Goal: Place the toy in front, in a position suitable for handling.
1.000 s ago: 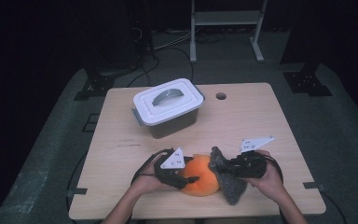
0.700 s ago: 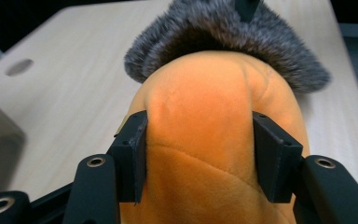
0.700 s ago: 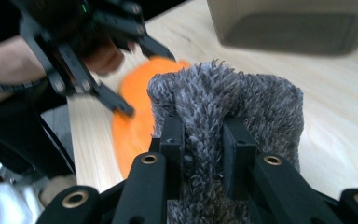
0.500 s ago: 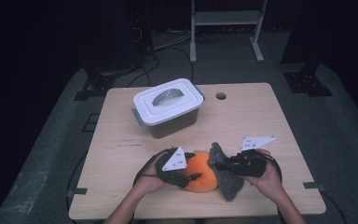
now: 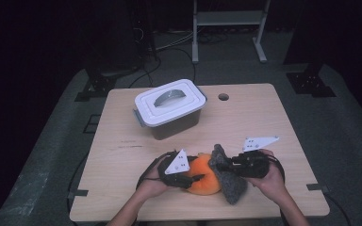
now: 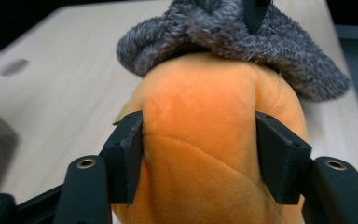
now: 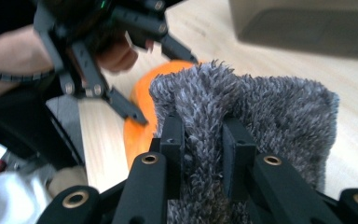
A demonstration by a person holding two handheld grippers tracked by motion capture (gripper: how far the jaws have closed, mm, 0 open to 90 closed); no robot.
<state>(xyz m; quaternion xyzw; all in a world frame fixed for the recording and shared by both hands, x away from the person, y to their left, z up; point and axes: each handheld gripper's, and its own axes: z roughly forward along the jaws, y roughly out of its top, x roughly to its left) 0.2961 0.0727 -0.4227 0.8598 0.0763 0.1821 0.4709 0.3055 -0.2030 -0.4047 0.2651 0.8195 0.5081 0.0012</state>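
Note:
An orange plush toy [image 5: 203,178] lies near the table's front edge, with a grey fuzzy cloth [image 5: 230,181] draped over its right end. My left gripper [image 5: 192,177] comes in from the left. In the left gripper view its pads [image 6: 129,154] press on both sides of the plush [image 6: 205,107], and its jaws have just been closing on it. My right gripper [image 5: 221,165] is shut on a fold of the grey cloth [image 7: 270,107], pinched tight between its jaws [image 7: 204,144]. The right gripper view also shows the plush [image 7: 142,93] and the left gripper beyond it.
A grey lidded plastic box [image 5: 169,107] with a white lid stands at the middle back of the wooden table [image 5: 122,155]. A round hole [image 5: 223,97] sits in the tabletop to its right. Cables and a metal stand lie on the dark floor behind.
Both hands stay almost in place. The plush and the grey cloth have barely shifted.

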